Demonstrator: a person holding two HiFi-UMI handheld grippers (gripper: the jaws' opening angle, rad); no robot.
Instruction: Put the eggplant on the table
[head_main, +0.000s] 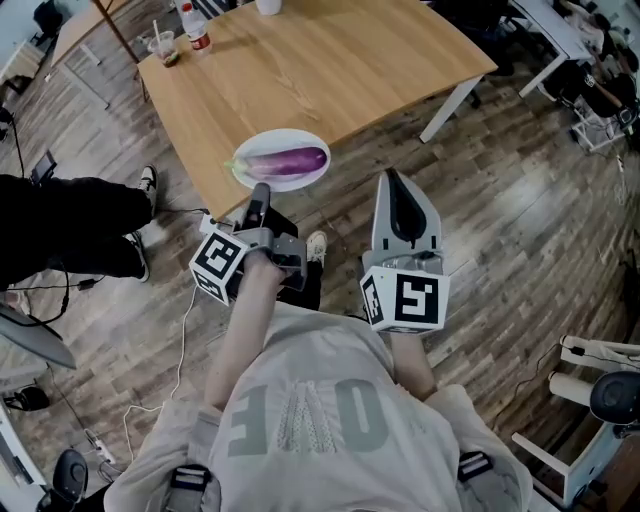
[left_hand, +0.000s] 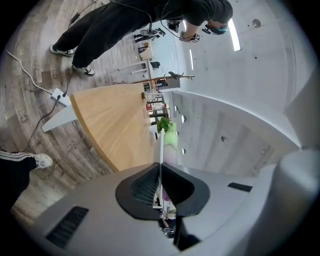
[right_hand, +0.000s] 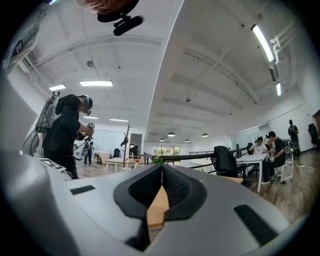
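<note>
Progress is judged to be late but unfinished. The wooden table is within reach, and a white plate is seen over its near edge. The purple eggplant is laid lengthwise on the plate, green cap to the left. The plate's near rim is clamped by the left gripper. In the left gripper view the thin white rim is pinched edge-on between the closed jaws, with the eggplant just beyond. Whether the plate rests on the tabletop or is held just above it cannot be told. The right gripper is held short of the table's near edge, right of the plate and apart from it, with its jaws pressed together and nothing between them. What is left, by this reading, is for the plate to be set fully on the wood and its rim let go.

The room is a wide office laid with a grey-brown plank floor. White desks are seen at the far right, and a person's dark-trousered legs at the left. The tabletop is pale wood, mostly bare. At its far left corner a cup with a straw and a red-labelled bottle are stood side by side. Thin cables are trailed over the floor at the near left.
</note>
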